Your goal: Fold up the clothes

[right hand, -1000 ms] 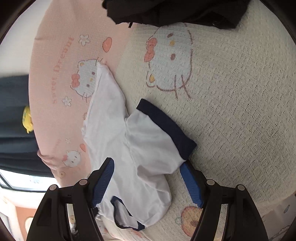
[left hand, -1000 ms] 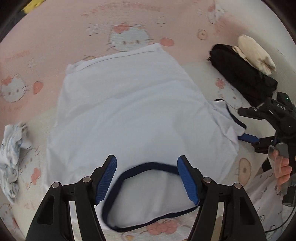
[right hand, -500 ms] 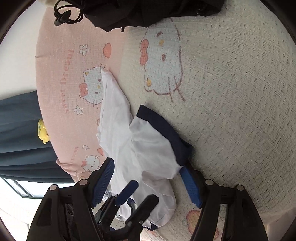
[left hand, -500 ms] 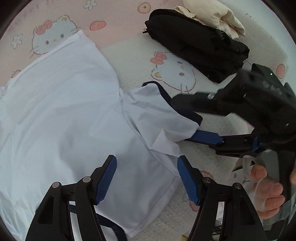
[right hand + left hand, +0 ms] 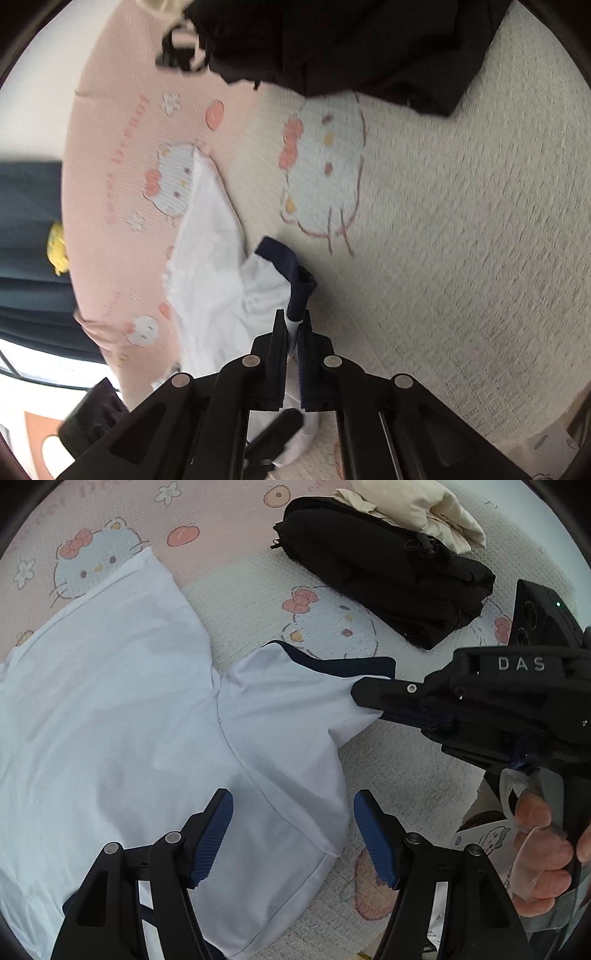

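A white T-shirt (image 5: 110,716) is spread on a cartoon-print blanket (image 5: 236,576). Its navy-edged sleeve (image 5: 288,701) has just been clamped at the hem by the right gripper (image 5: 292,325), whose jaws have just been closing on it. The left gripper (image 5: 293,834) is held open above the shirt's shoulder, nothing gripped

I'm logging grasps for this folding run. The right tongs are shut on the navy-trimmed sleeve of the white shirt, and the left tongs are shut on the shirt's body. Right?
Not quite. The left tongs are open above the white shirt, gripping nothing, as the left wrist view shows. The right tongs are indeed shut on the navy-trimmed sleeve.
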A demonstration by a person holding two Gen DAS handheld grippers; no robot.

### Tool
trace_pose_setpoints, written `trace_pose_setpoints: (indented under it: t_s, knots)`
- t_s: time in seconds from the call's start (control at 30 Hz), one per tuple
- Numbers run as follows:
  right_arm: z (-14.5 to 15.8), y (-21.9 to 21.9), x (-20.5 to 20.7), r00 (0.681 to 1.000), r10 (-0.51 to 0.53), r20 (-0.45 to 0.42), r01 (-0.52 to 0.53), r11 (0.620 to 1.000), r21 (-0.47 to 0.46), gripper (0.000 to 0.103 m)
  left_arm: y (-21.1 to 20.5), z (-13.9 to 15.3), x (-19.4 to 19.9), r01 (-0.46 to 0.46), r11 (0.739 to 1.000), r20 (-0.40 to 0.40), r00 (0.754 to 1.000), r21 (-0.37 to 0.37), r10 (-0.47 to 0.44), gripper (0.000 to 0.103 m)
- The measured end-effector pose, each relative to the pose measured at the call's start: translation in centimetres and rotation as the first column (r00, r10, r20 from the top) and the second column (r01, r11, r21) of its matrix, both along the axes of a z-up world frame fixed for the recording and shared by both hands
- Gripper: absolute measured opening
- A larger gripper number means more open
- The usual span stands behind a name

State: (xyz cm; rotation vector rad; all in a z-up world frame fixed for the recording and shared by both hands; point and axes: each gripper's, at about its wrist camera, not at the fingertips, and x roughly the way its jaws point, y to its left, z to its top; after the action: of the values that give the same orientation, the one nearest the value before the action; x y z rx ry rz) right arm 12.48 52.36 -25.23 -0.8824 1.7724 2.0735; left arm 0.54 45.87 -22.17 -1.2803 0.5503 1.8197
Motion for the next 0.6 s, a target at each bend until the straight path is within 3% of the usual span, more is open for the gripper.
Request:
trace_pose_setpoints:
  t_s: [0.3, 0.37, 0.5, 0.6]
  knots:
    - [-0.1, 0.8, -0.2, 0.999, -0.017, -0.034, 0.016, 0.999, -0.04, 0.001, 3.3, -0.9, 1.8, 0.048, 0.997, -0.21, 0.976, -0.055, -0.059, 0.066]
    - [-0.3, 0.8, -0.2, 0.999, -0.021, -0.026, 0.02, 0.999, -0.047, 0.001, 3.2, -1.5, 1.8, 0.049, 0.998, -0.212, 0.976, -0.05, -0.058, 0.066]
    - [-1.3, 0.9, -0.3, 0.999, -0.032, -0.007, 0.031, 0.995, -0.095, 0.002, 1.9, -2.1, 1.2, 0.009, 0.999, -0.17, 0.985, 0.038, -0.003, 0.066]
    - [-2.3, 1.1, -0.2, 0.999, -0.041, 0.028, 0.044, 0.99, -0.134, 0.007, 1.9, -2.3, 1.9, 0.029, 0.999, -0.216, 0.976, 0.038, -0.021, 0.067]
